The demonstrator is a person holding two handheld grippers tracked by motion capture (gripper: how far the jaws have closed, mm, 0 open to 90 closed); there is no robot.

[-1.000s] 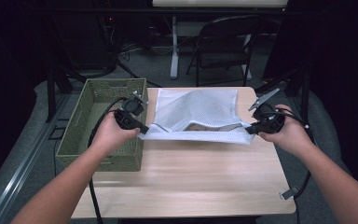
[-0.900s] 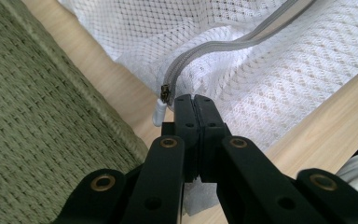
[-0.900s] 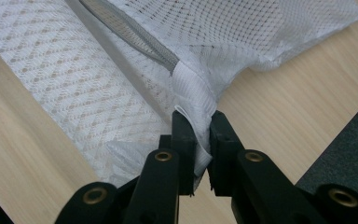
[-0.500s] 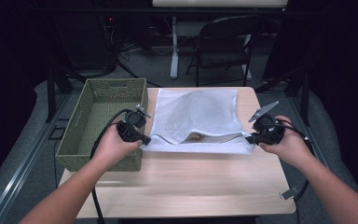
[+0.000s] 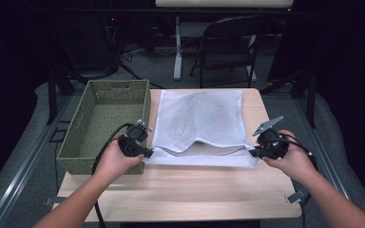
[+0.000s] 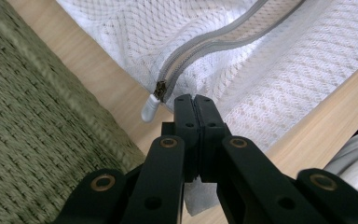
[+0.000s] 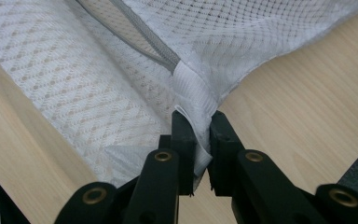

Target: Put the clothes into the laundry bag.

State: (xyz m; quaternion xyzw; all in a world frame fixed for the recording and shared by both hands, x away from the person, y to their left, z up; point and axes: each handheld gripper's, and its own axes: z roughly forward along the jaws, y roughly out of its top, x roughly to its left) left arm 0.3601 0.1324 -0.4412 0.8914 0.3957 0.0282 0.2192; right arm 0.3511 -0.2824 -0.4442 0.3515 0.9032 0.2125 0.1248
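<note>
White mesh bag (image 5: pixel 199 124) is now laid flat on the desk (image 5: pixel 185 190), lowered and drawn nearer since a second ago, beside the basket (image 5: pixel 105 124). Its near corners are clamped by the left tool (image 5: pixel 145 153) and the right tool (image 5: pixel 254 153). Spreading seems finished; release is judged next.

Mesh bag (image 5: pixel 197 118): white open-weave net cloth, slightly sheer, matt; grey toothed zipper (image 6: pixel 214 44) with dull metal slider and white plastic-looking pull. Basket (image 5: pixel 105 124): olive woven fibre, coarse, matt. Table (image 5: pixel 185 190): light wood-grain top, smooth, low sheen. Left gripper (image 6: pixel 195 105) and right gripper (image 7: pixel 198 122): black matt plastic, brass-coloured rivets.
</note>
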